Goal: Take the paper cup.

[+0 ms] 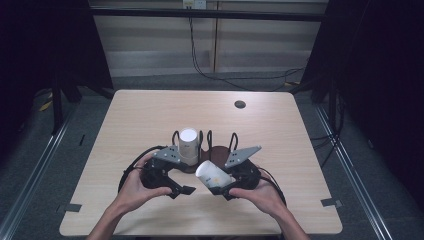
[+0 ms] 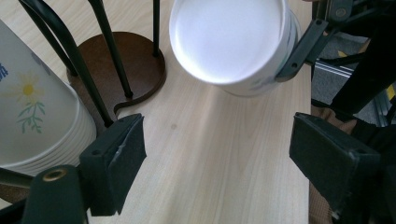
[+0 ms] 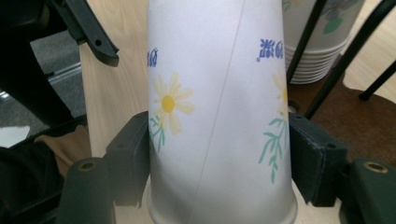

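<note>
A white paper cup with a daisy print (image 1: pixel 210 172) (image 3: pixel 219 107) lies tilted in my right gripper (image 1: pixel 221 182) (image 3: pixel 219 158), which is shut on its sides just above the table. Its closed white base (image 2: pixel 231 42) faces my left gripper (image 1: pixel 185 177) (image 2: pixel 219 161). That gripper is open with bare tabletop between its pads, a short way from the cup. A stack of the same cups (image 1: pixel 188 145) (image 2: pixel 32 107) (image 3: pixel 317 42) stands upside down in a black wire rack on a round brown base (image 1: pixel 210 150) (image 2: pixel 130 65), just behind both grippers.
The light wooden table (image 1: pixel 150 115) has a dark round cable hole (image 1: pixel 240 104) at the back right. The person's hands come in over the front edge. Dark curtains and metal rails flank the table; cables hang behind it.
</note>
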Demonstrator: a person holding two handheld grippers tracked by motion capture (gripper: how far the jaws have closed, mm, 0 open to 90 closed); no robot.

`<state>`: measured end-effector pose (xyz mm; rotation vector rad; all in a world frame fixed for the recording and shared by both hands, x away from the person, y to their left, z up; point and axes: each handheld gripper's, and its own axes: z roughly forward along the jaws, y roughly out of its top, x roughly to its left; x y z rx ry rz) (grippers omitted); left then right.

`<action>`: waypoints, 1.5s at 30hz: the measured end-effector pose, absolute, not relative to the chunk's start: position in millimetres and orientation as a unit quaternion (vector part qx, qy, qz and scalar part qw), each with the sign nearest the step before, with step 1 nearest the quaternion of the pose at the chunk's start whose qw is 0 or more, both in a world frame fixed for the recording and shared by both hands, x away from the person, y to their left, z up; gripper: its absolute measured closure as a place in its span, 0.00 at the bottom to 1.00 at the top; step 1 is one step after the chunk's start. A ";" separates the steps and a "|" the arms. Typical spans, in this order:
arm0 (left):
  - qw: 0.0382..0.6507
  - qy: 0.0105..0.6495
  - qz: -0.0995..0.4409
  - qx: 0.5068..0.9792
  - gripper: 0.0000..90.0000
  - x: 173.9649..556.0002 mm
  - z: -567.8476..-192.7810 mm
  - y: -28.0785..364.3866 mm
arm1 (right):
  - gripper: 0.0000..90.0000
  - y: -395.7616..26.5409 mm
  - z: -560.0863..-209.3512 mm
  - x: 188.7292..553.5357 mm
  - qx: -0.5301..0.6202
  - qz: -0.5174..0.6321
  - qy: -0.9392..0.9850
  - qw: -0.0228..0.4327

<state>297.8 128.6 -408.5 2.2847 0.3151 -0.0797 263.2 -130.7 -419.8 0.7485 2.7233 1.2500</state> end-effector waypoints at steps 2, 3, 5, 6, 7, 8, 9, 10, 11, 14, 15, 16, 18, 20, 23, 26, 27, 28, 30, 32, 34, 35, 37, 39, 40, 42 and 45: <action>0.406 0.128 -0.025 0.904 0.21 297.7 -407.3 130.2 | 0.34 -127.3 -418.9 263.1 0.235 0.395 0.888 0.018; 0.407 0.125 -0.024 0.904 0.21 298.2 -407.0 131.1 | 0.34 -125.7 -418.6 263.5 0.232 0.392 0.890 0.017; 0.408 0.123 -0.023 0.904 0.21 297.3 -405.3 132.8 | 0.34 -123.4 -418.0 264.2 0.227 0.382 0.896 0.017; 0.410 0.121 -0.024 0.904 0.21 297.0 -404.7 133.3 | 0.34 -122.7 -417.5 264.8 0.225 0.379 0.898 0.016; 0.411 0.121 -0.024 0.903 0.21 296.6 -404.3 133.6 | 0.34 -121.9 -417.1 265.2 0.224 0.376 0.899 0.016; 0.413 0.121 -0.025 0.902 0.21 296.4 -404.1 133.6 | 0.34 -121.3 -416.6 265.3 0.225 0.372 0.900 0.015; 0.412 0.121 -0.025 0.903 0.21 296.2 -404.2 133.5 | 0.34 -120.8 -416.2 265.9 0.222 0.369 0.902 0.014; 0.413 0.121 -0.026 0.902 0.20 295.9 -404.7 132.9 | 0.34 -119.8 -416.1 265.7 0.223 0.363 0.905 0.014; 0.408 0.117 -0.027 0.905 0.20 296.2 -404.9 132.7 | 0.34 -118.9 -416.3 265.8 0.221 0.355 0.908 0.013; 0.398 0.107 -0.029 0.910 0.20 295.0 -406.6 129.7 | 0.34 -116.6 -418.6 265.4 0.213 0.343 0.915 0.009; 0.396 0.107 -0.029 0.912 0.20 294.4 -407.3 128.6 | 0.34 -116.2 -419.4 265.4 0.208 0.341 0.916 0.007; 0.396 0.106 -0.030 0.912 0.19 293.8 -408.3 127.3 | 0.34 -115.4 -420.1 265.0 0.209 0.338 0.918 0.007; 0.392 0.104 -0.031 0.913 0.19 293.0 -409.8 125.0 | 0.34 -114.2 -420.7 264.9 0.204 0.325 0.923 0.009; 0.387 0.101 -0.035 0.916 0.19 292.4 -410.9 123.2 | 0.34 -113.1 -421.6 264.6 0.199 0.323 0.925 0.010; 0.375 0.096 -0.035 0.921 0.19 291.6 -412.3 121.0 | 0.34 -109.6 -423.3 262.8 0.192 0.308 0.932 0.012; 0.369 0.089 -0.040 0.924 0.21 291.6 -413.5 119.4 | 0.34 -106.9 -425.6 262.3 0.183 0.299 0.937 0.008; 0.369 0.090 -0.044 0.924 0.22 290.7 -414.7 118.4 | 0.34 -106.0 -425.9 261.8 0.183 0.297 0.937 0.008; 0.366 0.086 -0.046 0.925 0.23 290.6 -415.5 117.7 | 0.34 -105.5 -426.2 261.6 0.183 0.295 0.938 0.007; 0.359 0.081 -0.050 0.928 0.23 290.5 -417.6 116.5 | 0.34 -105.2 -426.4 261.7 0.180 0.293 0.939 0.006; 0.360 0.084 -0.055 0.928 0.23 289.6 -420.1 115.8 | 0.34 -105.1 -426.6 261.5 0.180 0.291 0.940 0.010; 0.353 0.080 -0.053 0.931 0.22 288.8 -422.2 114.3 | 0.34 -105.1 -426.1 261.3 0.180 0.293 0.939 0.015; 0.350 0.077 -0.056 0.932 0.21 288.9 -422.9 113.8 | 0.35 -104.9 -425.8 261.3 0.178 0.295 0.939 0.014; 0.345 0.077 -0.055 0.934 0.19 288.0 -424.2 112.2 | 0.35 -103.1 -426.0 260.5 0.175 0.290 0.941 0.012; 0.340 0.079 -0.054 0.935 0.18 288.4 -425.0 111.2 | 0.35 -100.7 -426.7 259.0 0.169 0.282 0.944 0.010; 0.340 0.079 -0.053 0.935 0.18 288.3 -425.5 111.1 | 0.35 -99.5 -426.6 258.4 0.167 0.279 0.946 0.009; 0.336 0.078 -0.054 0.937 0.19 287.2 -426.7 110.6 | 0.34 -97.8 -425.9 257.0 0.158 0.273 0.949 0.009; 0.337 0.073 -0.062 0.936 0.23 286.3 -427.6 110.5 | 0.34 -97.2 -424.5 255.6 0.152 0.269 0.951 0.010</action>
